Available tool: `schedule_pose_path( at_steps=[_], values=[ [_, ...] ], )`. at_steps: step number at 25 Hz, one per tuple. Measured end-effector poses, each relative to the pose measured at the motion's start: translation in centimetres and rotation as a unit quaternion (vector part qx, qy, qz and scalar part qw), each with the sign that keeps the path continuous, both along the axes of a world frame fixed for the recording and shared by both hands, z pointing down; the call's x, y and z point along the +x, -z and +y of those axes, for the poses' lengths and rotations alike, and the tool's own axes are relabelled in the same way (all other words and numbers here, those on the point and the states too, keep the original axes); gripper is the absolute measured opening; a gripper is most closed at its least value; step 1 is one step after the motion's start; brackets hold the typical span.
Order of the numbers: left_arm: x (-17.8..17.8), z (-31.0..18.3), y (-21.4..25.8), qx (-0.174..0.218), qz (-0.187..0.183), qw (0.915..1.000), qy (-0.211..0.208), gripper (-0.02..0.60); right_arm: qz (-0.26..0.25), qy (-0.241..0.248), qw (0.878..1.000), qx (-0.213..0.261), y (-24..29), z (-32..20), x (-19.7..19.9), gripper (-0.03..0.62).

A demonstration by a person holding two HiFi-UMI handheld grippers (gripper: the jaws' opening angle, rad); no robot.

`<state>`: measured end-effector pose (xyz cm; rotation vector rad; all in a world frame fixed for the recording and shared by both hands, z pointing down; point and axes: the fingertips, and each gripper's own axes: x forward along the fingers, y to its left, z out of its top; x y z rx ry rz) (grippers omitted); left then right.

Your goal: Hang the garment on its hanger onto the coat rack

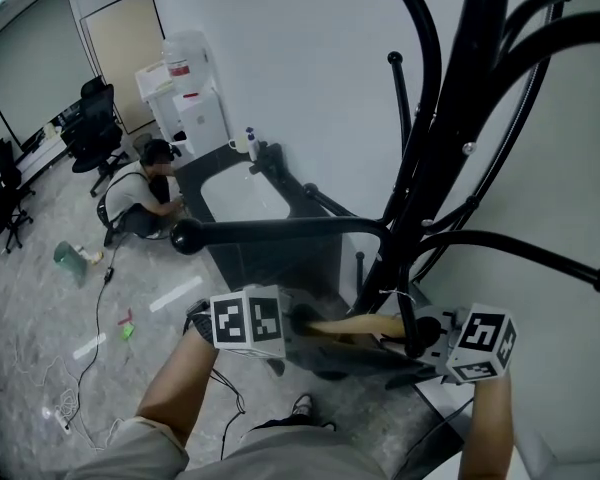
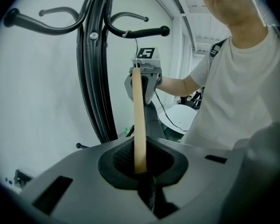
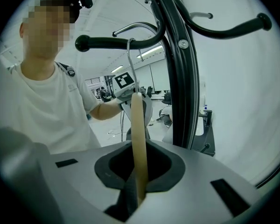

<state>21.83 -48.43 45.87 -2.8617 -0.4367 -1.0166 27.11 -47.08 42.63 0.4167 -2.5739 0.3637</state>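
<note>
A wooden hanger (image 1: 355, 325) lies level between my two grippers, just under the black coat rack (image 1: 450, 148). My left gripper (image 1: 280, 320) is shut on one end of the hanger (image 2: 139, 120), with dark garment fabric (image 2: 149, 192) pinched in the jaws. My right gripper (image 3: 139, 181) is shut on the other end (image 3: 139, 139), also with dark fabric (image 3: 128, 195) in its jaws. The hanger's metal hook (image 3: 129, 64) rises to a horizontal rack arm (image 3: 116, 43); I cannot tell whether it rests on it. The grey garment (image 1: 325, 353) hangs below the bar.
Rack arms (image 1: 280, 231) curve out on all sides around the hanger. A white wall stands close behind the rack. A person (image 1: 145, 193) crouches on the floor by a water dispenser (image 1: 190, 93). Office chairs (image 1: 95, 118) and floor cables (image 1: 95, 308) lie further left.
</note>
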Motion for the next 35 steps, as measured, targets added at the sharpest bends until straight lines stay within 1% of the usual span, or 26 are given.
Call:
schedule_pose_path(
  at_steps=[2,6,10,12,14,18,21,24,28,29,31,35],
  values=[
    [0.0,-0.4,0.0,0.001,0.005,1.0000,0.001,0.034,0.000,0.002,1.000,0.001,0.0,-0.3,-0.1,0.049],
    [0.1,-1.1,-0.1,0.024,0.011,0.9997,0.002,0.035,0.003,0.007,1.000,0.016,-0.1,-0.7,-0.1,0.049],
    [0.1,-1.7,0.0,0.037,0.014,0.9991,0.013,0.043,-0.012,0.007,0.999,0.030,0.5,-0.7,0.1,0.051],
    [-0.2,-1.9,0.4,0.043,0.019,0.9987,0.022,0.049,-0.007,0.002,0.999,0.038,0.6,-0.5,0.3,0.075],
    [-0.6,-1.9,1.1,0.052,0.024,0.9979,0.031,0.057,0.004,-0.004,0.999,0.047,0.8,-0.2,0.5,0.086],
    [-1.2,-2.1,1.9,0.075,0.027,0.9956,0.050,0.066,0.028,-0.027,0.997,0.071,1.2,-0.1,1.5,0.089],
    [-1.8,-2.5,2.2,0.086,0.026,0.9930,0.077,0.066,0.039,-0.054,0.993,0.097,2.3,0.0,2.8,0.089],
    [-3.3,-2.7,2.9,0.100,0.023,0.9894,0.103,0.066,0.037,-0.078,0.989,0.122,4.0,0.8,3.8,0.087],
    [-4.3,-1.9,5.2,0.108,0.043,0.9853,0.125,0.064,0.031,-0.096,0.985,0.142,5.5,2.6,4.0,0.086],
    [-4.2,-1.4,5.7,0.106,0.049,0.9852,0.125,0.050,0.027,-0.100,0.984,0.143,5.6,3.1,3.9,0.082],
    [-3.5,0.2,6.3,0.098,0.060,0.9868,0.114,0.021,0.017,-0.108,0.984,0.142,5.7,3.9,3.5,0.048],
    [-1.7,3.6,6.5,0.077,0.075,0.9908,0.082,0.006,-0.005,-0.117,0.984,0.131,5.8,5.4,2.9,0.017]
  ],
)
